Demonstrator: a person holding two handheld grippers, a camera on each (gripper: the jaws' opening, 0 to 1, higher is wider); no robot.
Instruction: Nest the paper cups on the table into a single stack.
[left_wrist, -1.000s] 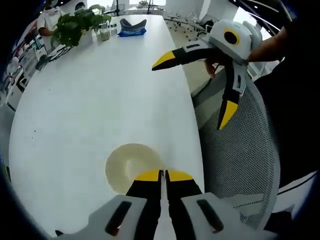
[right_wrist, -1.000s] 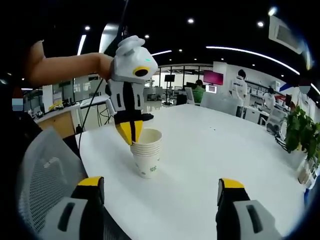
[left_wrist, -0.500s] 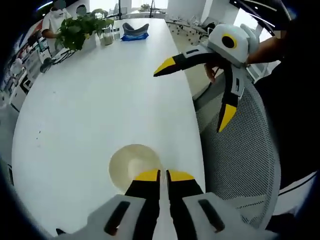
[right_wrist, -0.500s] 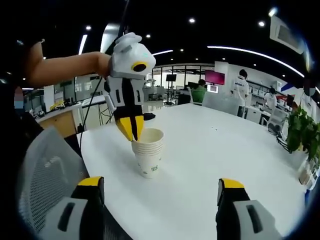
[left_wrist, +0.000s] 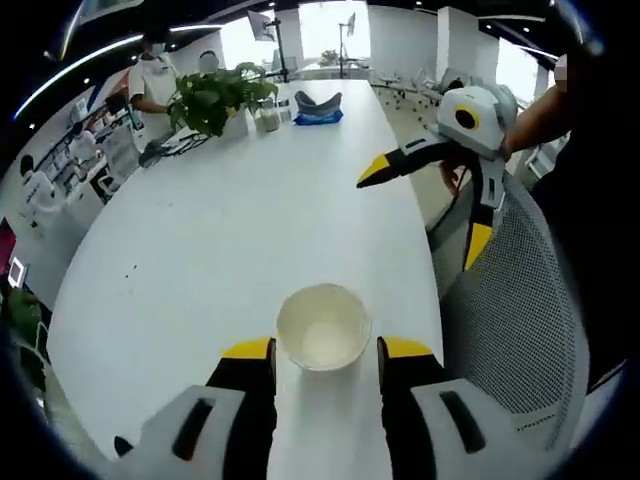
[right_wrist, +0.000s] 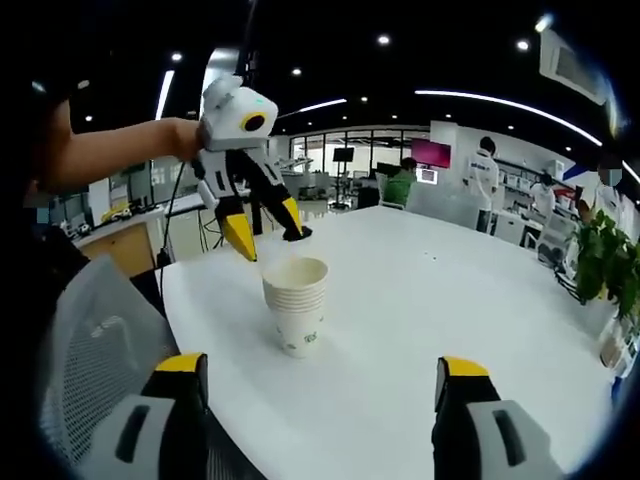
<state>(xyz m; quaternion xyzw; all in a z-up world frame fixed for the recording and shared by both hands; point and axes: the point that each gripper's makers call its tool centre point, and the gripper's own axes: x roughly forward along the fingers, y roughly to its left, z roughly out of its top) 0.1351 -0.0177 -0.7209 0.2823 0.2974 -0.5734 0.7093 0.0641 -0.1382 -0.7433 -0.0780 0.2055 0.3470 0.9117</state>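
Observation:
A stack of several nested white paper cups (right_wrist: 296, 305) stands upright on the white table (right_wrist: 420, 300), near its edge. In the left gripper view I look down into the top cup (left_wrist: 322, 327). My left gripper (left_wrist: 326, 348) is open, its yellow-tipped jaws spread either side of the rim without touching it. From the right gripper view, the left gripper (right_wrist: 265, 228) hovers just above and behind the stack, held by a person's hand. My right gripper (right_wrist: 322, 365) is open and holds nothing, well short of the stack. It also shows open over the table's edge (left_wrist: 427, 208).
A grey mesh chair (left_wrist: 510, 300) sits close against the table's edge beside the stack. At the far end stand a potted plant (left_wrist: 215, 100) and a blue bundle (left_wrist: 318, 105). People stand in the office behind. Wide bare tabletop (left_wrist: 200, 230) stretches beyond the cups.
My left gripper was shut at the top cup's rim; it has opened, let go and lifted slightly off the stack. The right gripper has stayed open and still.

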